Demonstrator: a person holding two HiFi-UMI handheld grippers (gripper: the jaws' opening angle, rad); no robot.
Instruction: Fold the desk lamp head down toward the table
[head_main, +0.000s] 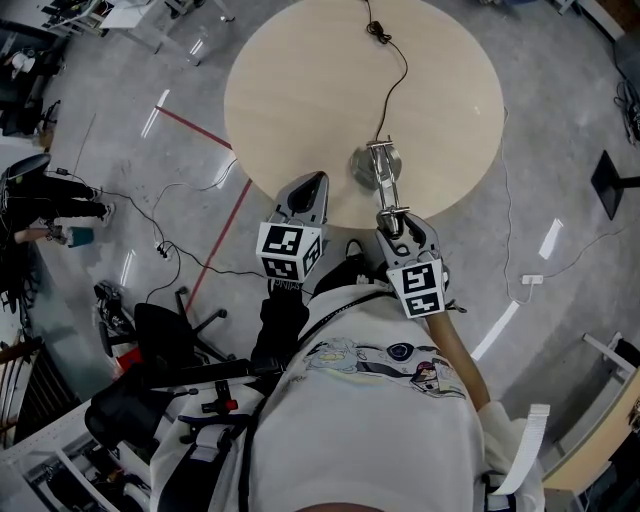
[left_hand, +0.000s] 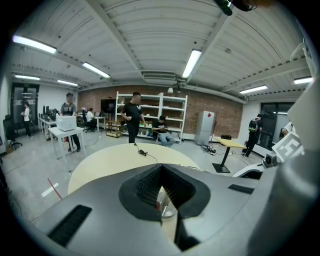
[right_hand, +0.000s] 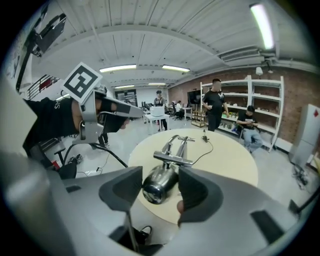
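Presently the right tool (right_hand: 160, 189) stands released. Its jaws are apart on either side of the lamp head (right_hand: 158, 183), and the pads are not seen to press on it. The left tool (head_main: 311, 184) is clenched on nothing, tips together, and hovers over the bench's near rim, just beside the lamp base (head_main: 372, 165) but not touching it.

The desk lamp stands close to the near edge of the bench (head_main: 300, 80). Its chrome arm (head_main: 384, 180) reaches toward the person and carries the head near that rim. Whether the head overhangs the edge cannot be told.

Hazards, in my judgement:
- The base is small and nothing steadies it. A downward push on the head could tip the lamp or drag it off the near edge.
- The head is rounded, polished metal. A grip taken off-centre could slip as the joint resists.
- The cable (head_main: 396, 80) trails across the top to a small plug block. A shifting lamp would pull it along.

The bench is round, pale and smooth, and carries nothing but the lamp and its lead. The floor is bare grey concrete with a red tape line (head_main: 195, 125) and loose wires. Shelving (left_hand: 150, 112) lines a brick wall, and several people stand or sit well apart from the bench.
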